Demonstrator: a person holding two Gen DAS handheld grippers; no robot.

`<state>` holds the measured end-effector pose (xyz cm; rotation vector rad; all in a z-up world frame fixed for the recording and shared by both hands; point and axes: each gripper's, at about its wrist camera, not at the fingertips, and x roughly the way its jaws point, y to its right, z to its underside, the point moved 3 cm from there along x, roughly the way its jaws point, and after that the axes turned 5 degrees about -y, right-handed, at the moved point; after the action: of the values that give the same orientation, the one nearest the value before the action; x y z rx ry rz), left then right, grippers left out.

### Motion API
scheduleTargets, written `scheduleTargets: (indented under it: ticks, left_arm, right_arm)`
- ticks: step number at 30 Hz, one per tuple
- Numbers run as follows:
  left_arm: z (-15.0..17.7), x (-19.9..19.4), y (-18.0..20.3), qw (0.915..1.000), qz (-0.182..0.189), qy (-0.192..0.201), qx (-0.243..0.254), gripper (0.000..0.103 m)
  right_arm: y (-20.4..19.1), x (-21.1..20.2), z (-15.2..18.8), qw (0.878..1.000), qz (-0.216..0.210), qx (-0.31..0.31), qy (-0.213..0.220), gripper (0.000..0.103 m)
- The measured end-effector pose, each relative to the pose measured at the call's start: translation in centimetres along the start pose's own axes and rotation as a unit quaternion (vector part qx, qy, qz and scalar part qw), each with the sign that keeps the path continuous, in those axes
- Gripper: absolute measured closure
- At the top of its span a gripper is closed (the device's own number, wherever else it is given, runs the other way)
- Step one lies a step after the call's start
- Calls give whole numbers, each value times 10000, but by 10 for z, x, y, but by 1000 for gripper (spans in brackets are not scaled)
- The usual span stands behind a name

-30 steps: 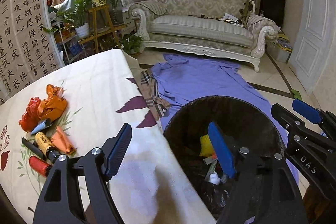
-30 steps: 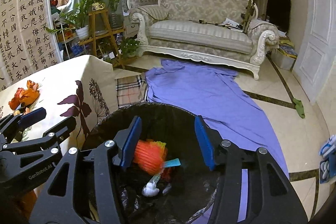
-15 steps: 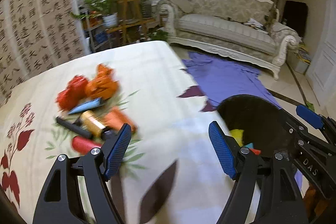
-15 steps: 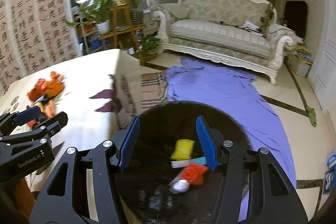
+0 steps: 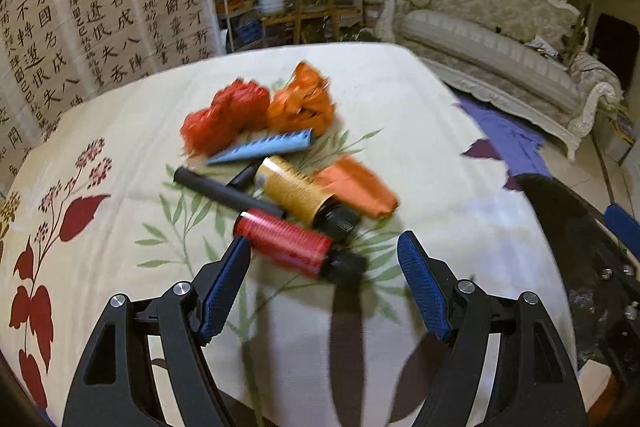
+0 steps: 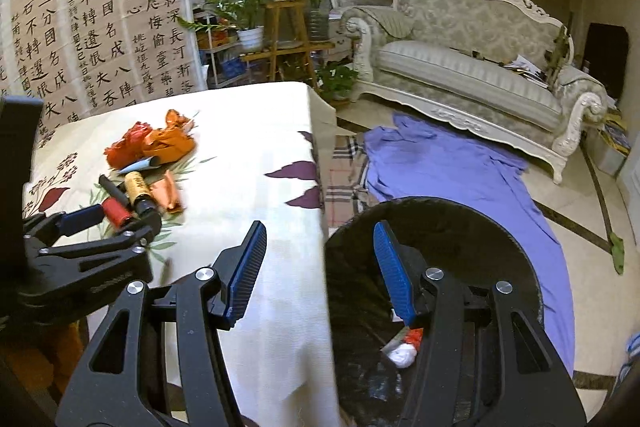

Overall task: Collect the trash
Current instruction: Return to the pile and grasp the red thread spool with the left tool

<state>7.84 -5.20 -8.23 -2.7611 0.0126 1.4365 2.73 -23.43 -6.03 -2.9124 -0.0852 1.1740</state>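
A pile of trash lies on the cream flowered tablecloth [image 5: 440,131]: a red ribbed cylinder [image 5: 286,247], a gold bottle with a black cap [image 5: 296,193], a black tube [image 5: 224,193], a blue tube [image 5: 260,147], crumpled red [image 5: 224,119] and orange [image 5: 302,103] wrappers, and an orange packet [image 5: 356,189]. My left gripper [image 5: 324,241] hangs open just before the red cylinder, touching nothing. My right gripper [image 6: 320,231] is open and empty over the table's edge and the left rim of the black bin [image 6: 460,219]. In the bin lie a white ball [image 6: 402,353] and red scraps. The right wrist view shows the left gripper [image 6: 116,221] by the pile.
The bin stands on the floor against the table's right side. A purple cloth [image 6: 460,167] and a plaid cloth [image 6: 344,171] lie on the floor before a pale sofa [image 6: 472,79]. A plant stand [image 6: 288,31] and a calligraphy screen [image 6: 100,27] stand behind the table.
My left gripper swung left from above the bin to over the trash pile on the table. My right gripper also shifted left, from the bin's middle to its left rim.
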Motion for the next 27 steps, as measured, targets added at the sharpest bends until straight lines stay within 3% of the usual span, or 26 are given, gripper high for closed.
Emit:
scheduleTargets:
  ticks: [9,19,27]
  left_arm:
    - [15,0,-25,9991,115,-286,-288,29]
    - [27,-10,-51,9985,-2,-299,-467,29]
    - [10,-6,-53,9987,86,-127,-488,30]
  right_arm:
    - [-13,4,2,9998,-152,-82,-78,48]
    - [-28,7,2,9992,-319,-216,-116,48]
    - [-41,13,-2,9984,-447,-302,-172,48]
